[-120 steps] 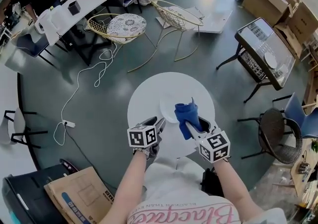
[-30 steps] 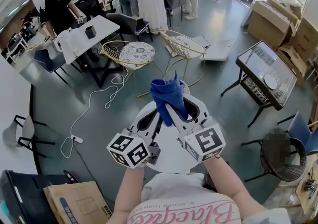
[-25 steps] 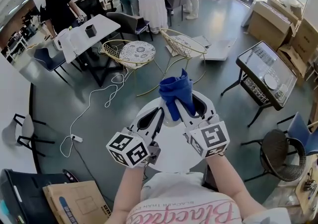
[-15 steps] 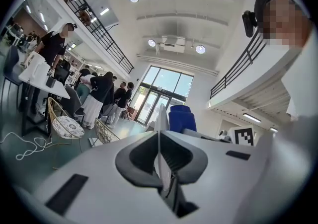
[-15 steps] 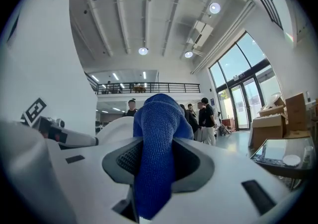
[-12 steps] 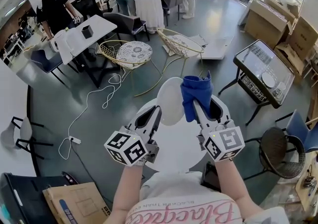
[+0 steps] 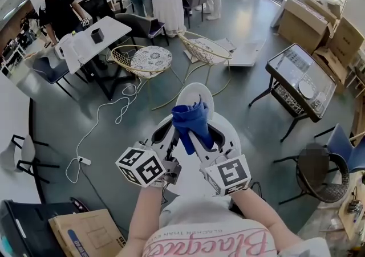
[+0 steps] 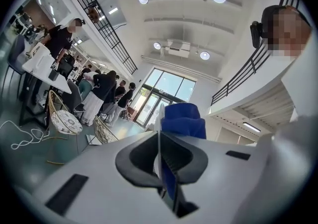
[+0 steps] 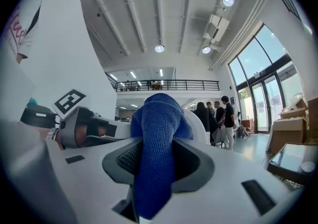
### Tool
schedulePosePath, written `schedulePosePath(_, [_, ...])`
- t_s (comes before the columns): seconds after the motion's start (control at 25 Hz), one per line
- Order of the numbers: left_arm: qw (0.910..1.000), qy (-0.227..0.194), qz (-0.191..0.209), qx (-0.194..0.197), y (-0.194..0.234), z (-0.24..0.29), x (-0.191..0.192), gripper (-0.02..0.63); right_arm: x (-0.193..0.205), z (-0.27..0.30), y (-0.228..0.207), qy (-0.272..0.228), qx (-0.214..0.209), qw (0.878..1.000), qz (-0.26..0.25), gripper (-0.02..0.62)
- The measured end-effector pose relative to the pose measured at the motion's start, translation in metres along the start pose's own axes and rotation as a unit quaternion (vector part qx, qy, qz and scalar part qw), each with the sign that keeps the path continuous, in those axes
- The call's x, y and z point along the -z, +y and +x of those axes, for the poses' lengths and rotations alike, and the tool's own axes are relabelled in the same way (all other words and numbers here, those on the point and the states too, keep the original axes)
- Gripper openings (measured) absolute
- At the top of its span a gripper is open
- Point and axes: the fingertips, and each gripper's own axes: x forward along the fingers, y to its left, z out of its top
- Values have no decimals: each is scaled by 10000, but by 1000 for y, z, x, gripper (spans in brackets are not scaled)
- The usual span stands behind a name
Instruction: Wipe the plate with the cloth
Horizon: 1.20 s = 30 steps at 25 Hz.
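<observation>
My left gripper (image 7: 170, 130) is shut on the rim of a white plate (image 7: 195, 95), which it holds on edge above the round white table (image 7: 231, 136). In the left gripper view the plate's thin edge (image 8: 159, 128) runs between the closed jaws of that gripper (image 8: 160, 141). My right gripper (image 7: 201, 136) is shut on a bunched blue cloth (image 7: 191, 123), and the cloth lies against the plate's lower face. The right gripper view shows the cloth (image 9: 158, 133) pinched in that gripper (image 9: 156, 158), with the plate (image 9: 199, 123) just behind it.
Two wire chairs (image 7: 140, 59) (image 7: 204, 49) stand beyond the table, and a cable (image 7: 108, 122) trails over the floor. People stand around a white table (image 7: 85, 42) at the back left. A black stand (image 7: 299, 79) and a black chair (image 7: 319, 175) are on the right, and cardboard boxes (image 7: 85, 232) at the lower left.
The right gripper has carried the cloth from the plate's right side leftward and down across its face. The left gripper has kept the plate nearly still on edge.
</observation>
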Motion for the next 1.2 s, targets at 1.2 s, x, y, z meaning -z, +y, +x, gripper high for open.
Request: schedulePosePath(1.2, [9847,-12,1744,-62,-14,6,-2,18,0,-55,-99,105,848,9961,206,147])
